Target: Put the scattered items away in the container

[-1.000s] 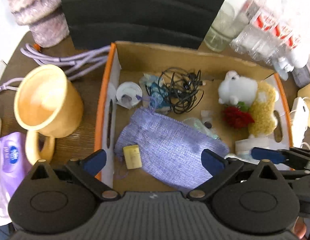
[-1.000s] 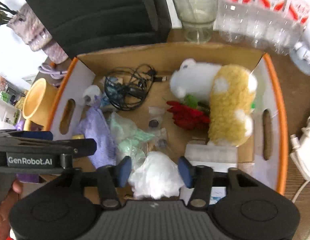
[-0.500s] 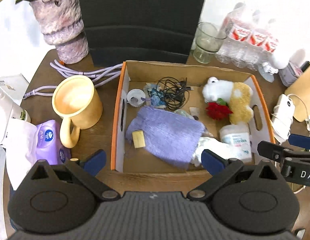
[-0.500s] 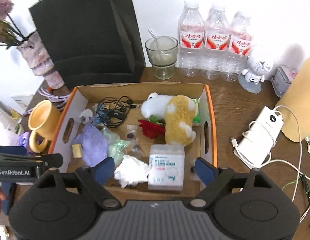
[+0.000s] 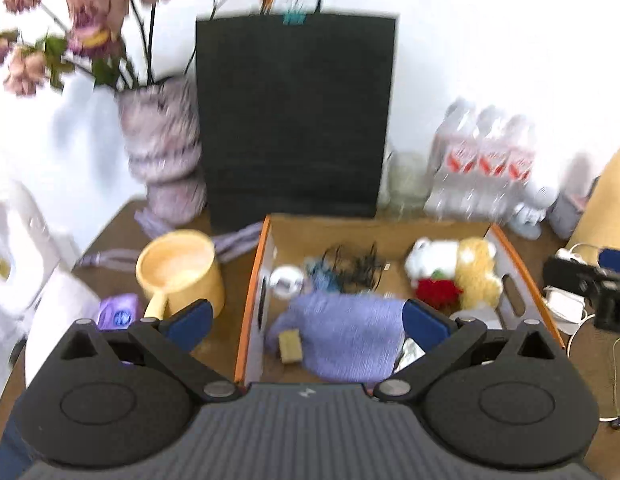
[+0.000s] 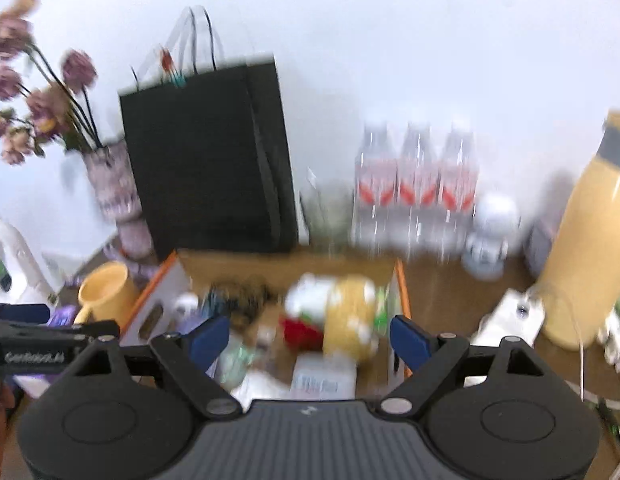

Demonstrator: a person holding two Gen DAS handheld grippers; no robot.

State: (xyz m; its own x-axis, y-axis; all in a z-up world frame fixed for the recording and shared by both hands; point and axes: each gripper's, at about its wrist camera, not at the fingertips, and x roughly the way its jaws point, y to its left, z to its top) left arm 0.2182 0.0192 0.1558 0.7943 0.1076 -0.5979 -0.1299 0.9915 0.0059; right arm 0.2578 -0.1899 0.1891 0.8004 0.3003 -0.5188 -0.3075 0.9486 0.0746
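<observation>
Nearest your left gripper (image 5: pixel 305 322), both blue pads stand spread wide with nothing between them, hanging above the near wall of the cardboard box (image 5: pixel 245 320). Your right gripper (image 6: pixel 310 336) is likewise released and empty over the same box (image 6: pixel 402 304), its pads apart.

Inside the box, a lilac cloth pouch (image 5: pixel 346 332) lies at the near left with a small yellow block (image 5: pixel 290 344) on its corner. A white packet (image 6: pixel 324 376) with blurred blue print sits near the front. Behind them lie a tangle of black cables (image 5: pixel 354 266), a red flower (image 5: pixel 436 292) and a white-and-yellow plush toy (image 5: pixel 466 268) against the right wall.

Left of the orange edge stands a yellow mug (image 5: pixel 181 272), just beside the box. Right of it, the brown tabletop (image 6: pixel 442 292) is open up to a white charger (image 6: pixel 514 316) and a tall yellow flask (image 6: pixel 582 248).

At the back stand a black paper bag (image 5: pixel 293 120), 3 water bottles (image 6: pixel 416 188) with red labels too blurred to read, and a flower vase (image 5: pixel 161 148).
</observation>
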